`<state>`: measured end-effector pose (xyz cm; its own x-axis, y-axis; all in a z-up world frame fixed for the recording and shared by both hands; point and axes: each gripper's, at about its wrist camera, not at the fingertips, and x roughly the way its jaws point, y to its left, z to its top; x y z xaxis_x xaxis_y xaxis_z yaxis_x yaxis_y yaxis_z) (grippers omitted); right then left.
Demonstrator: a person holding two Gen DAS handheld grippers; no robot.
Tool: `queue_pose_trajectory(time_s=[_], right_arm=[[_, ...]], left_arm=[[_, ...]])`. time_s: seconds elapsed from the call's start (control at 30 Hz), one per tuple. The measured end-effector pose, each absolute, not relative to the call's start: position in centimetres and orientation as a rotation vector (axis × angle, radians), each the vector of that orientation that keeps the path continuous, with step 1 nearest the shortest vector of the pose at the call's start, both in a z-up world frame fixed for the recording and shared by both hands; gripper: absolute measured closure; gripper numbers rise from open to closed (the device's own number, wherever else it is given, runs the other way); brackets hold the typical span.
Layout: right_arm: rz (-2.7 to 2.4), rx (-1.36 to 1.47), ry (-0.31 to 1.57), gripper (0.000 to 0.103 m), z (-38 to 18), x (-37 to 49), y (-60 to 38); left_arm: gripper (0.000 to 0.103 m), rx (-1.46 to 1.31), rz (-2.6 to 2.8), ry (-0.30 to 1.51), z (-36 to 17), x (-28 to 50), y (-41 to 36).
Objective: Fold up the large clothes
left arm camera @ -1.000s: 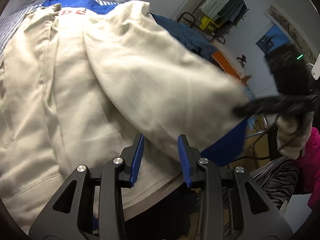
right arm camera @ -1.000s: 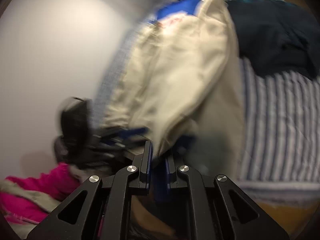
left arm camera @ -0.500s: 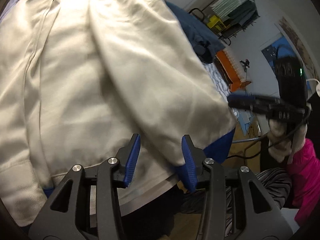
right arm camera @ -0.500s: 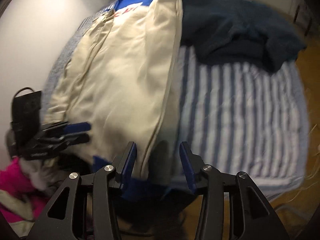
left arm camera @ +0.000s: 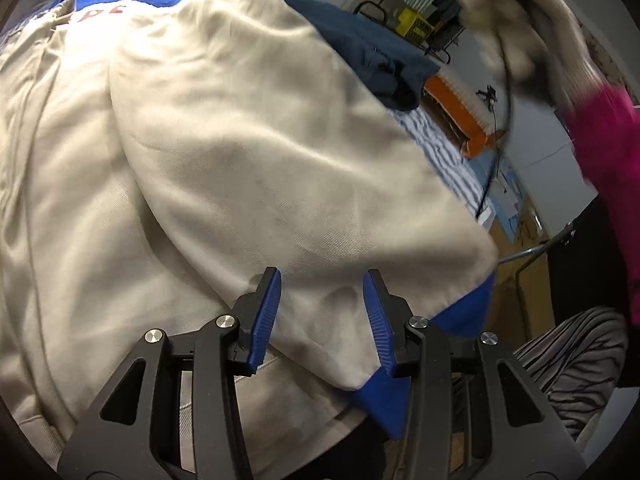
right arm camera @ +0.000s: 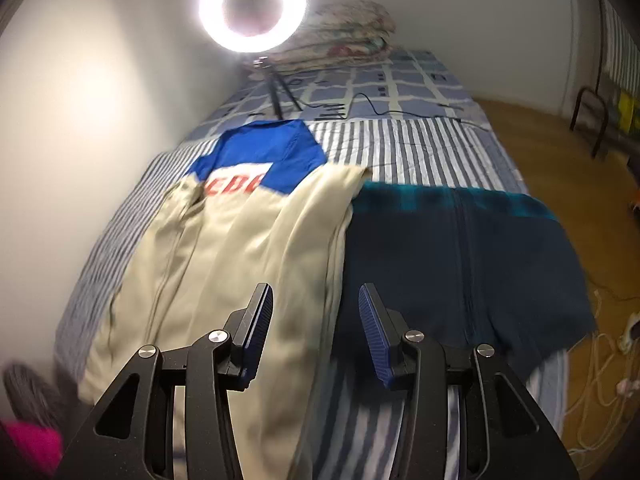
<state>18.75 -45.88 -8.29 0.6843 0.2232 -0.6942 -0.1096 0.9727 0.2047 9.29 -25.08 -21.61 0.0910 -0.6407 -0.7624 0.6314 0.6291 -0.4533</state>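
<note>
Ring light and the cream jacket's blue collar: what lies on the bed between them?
In the right wrist view, only checked bedsheet, the light's tripod legs and a black cable lie between ring light and collar.

Lettering, jacket (right arm camera: 224,248): red block capitals on a white band (right arm camera: 238,176) across the chest, below the blue yoke. Right wrist view: reads roughly "EDC"; the first characters are lost in a fold and blurred, so the full word cannot be made out. Left wrist view: the same red letters (left arm camera: 100,14) appear only as partial strokes, unreadable.

Yellow box (left arm camera: 414,26) on the far rack: dark print, too small to read.
</note>
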Motion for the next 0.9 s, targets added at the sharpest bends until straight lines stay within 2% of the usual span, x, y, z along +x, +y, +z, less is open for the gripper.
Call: queue_pose_trajectory(time_s=[0.17, 0.4, 0.43, 0.47, 0.53, 0.7, 0.8, 0.9], right_arm=[[0.169, 0.257, 0.822, 0.059, -10.6, 26.8, -47.1], [0.134, 0.4, 0.814, 0.059, -13.1, 33.7, -48.8], [0.154, 0.426, 0.818, 0.071, -13.3, 34.2, -48.9], [0.179, 0.448, 0.827, 0.101, -13.4, 34.6, -48.8], [0.193, 0.437, 0.852, 0.1, -12.6, 34.9, -48.1], [0.088, 0.114, 0.847, 0.101, -8.9, 35.4, -44.7], [-0.059, -0.014, 0.896, 0.102, -10.8, 36.9, -44.7], [-0.076, 0.035, 0.915, 0.101, -12.9, 37.2, -45.7]], left_arm=[[0.06, 0.034, -0.97, 1.117, -21.8, 9.1, -25.7], [0.06, 0.05, -1.013, 1.107, -21.9, 9.2, -25.6], [0.06, 0.045, -1.017, 1.109, -22.0, 9.3, -25.5], [0.06, 0.041, -1.022, 1.111, -22.1, 9.3, -25.3], [0.06, 0.038, -1.034, 1.11, -22.2, 9.4, -24.9], [0.06, 0.024, -1.045, 1.107, -22.6, 9.8, -24.4], [0.06, 0.035, -1.05, 1.095, -22.8, 9.7, -24.4], [0.06, 0.049, -1.047, 1.092, -22.4, 9.2, -24.1]])
